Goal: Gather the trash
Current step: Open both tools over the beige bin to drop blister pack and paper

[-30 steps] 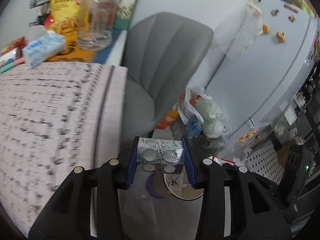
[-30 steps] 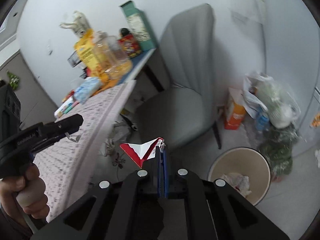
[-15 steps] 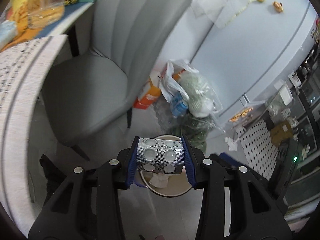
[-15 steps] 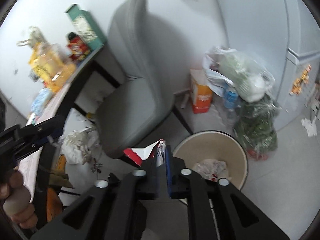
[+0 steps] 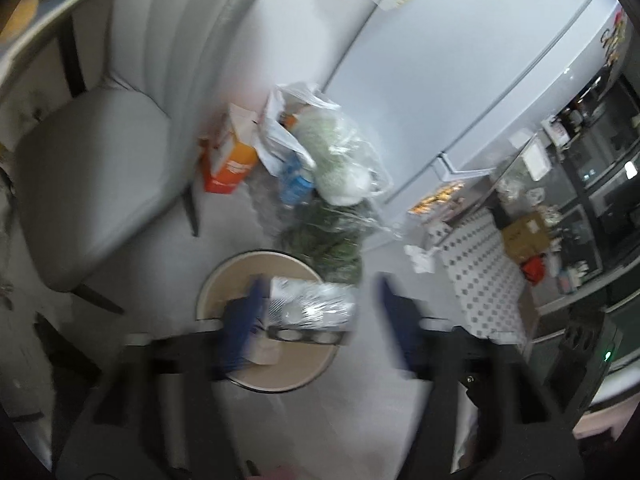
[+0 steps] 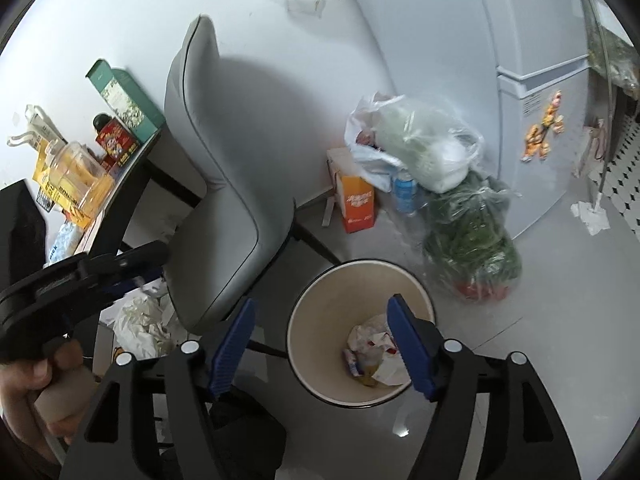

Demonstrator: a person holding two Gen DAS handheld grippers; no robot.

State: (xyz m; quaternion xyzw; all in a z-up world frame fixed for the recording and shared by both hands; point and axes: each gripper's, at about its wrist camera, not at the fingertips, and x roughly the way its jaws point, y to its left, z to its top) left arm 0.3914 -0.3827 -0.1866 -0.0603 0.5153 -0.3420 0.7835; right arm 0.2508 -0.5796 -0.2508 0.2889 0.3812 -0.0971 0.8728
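Note:
My left gripper [image 5: 318, 316] hangs over the round beige trash bin [image 5: 208, 292], blurred, its jaws opening. A silver blister pack [image 5: 312, 306] lies between them, against the left finger and clear of the right one. My right gripper [image 6: 320, 344] stands open above the same bin [image 6: 304, 312] with nothing between its blue fingers [image 6: 408, 344]. Crumpled wrappers [image 6: 372, 348], one of them red and white, lie at the bottom of the bin. In the right wrist view a hand [image 6: 40, 380] holds the left gripper [image 6: 148, 266] at the left edge.
A grey chair [image 6: 224, 200] stands just left of the bin. Behind it are an orange carton [image 6: 356, 204], plastic bags [image 6: 424, 152] of greens and a white fridge [image 6: 532, 120]. A cluttered table [image 6: 132, 168] is at the left, with crumpled paper [image 6: 140, 324] on the floor beneath it.
Both grippers swung down from the table to over the bin. The right one opened and its red-and-white wrapper is gone from its fingers. The left jaws spread away from the blister pack.

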